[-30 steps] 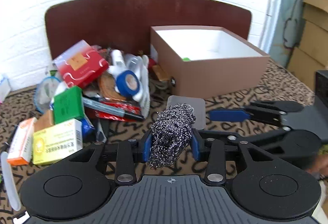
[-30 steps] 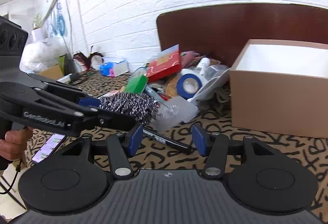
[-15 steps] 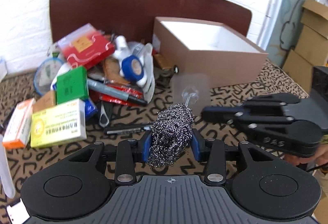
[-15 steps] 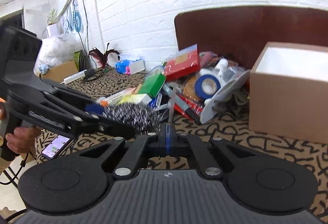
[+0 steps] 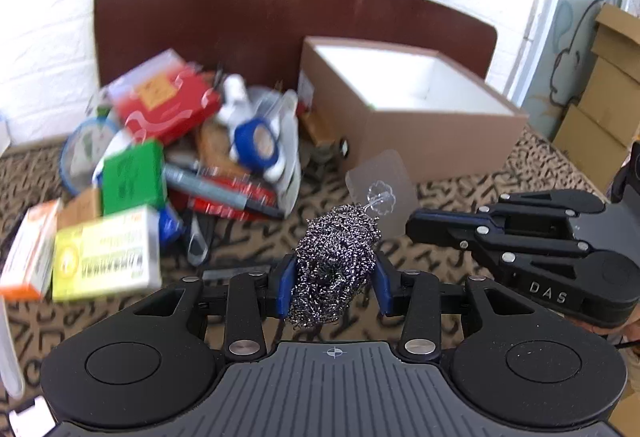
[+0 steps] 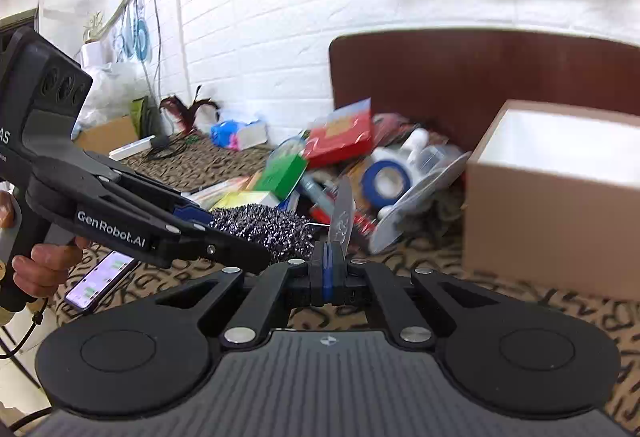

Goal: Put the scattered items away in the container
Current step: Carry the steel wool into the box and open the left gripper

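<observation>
At the far left of the left wrist view, the scattered pile is sitting blurred: an orange-and-white carton (image 5: 28,249), a yellow rectangular box (image 5: 106,257), a green box (image 5: 132,175), a red flat packet (image 5: 164,101) and a blue roll of tape (image 5: 256,141), all crowding together on the patterned cloth (image 5: 532,165). Moving to centre frame, the left gripper (image 5: 332,277) is clamping a grey steel-wool scouring ball (image 5: 334,269) between its blue pads, the ball standing tall, its long axis running up and away from the camera. Just above and right of it, a clear plastic adhesive hook plate (image 5: 380,189) is hanging in the air, pinched at its lower edge by the right gripper (image 5: 416,227), whose jaws are fully closed on it. In the right wrist view that plate is standing edge-on and upright straight above the closed fingertips, its long axis vertical.

Further right, the open brown cardboard box with a white interior (image 5: 432,141) is waiting, upper right of centre in the left view, beyond both grippers. The right gripper looks the nearer of the two to it, so the plate probably goes in first, with the scourer following up and rightward over the near wall. The plate's wire hook looks close to the steel wool; snagging seems possible.
</observation>
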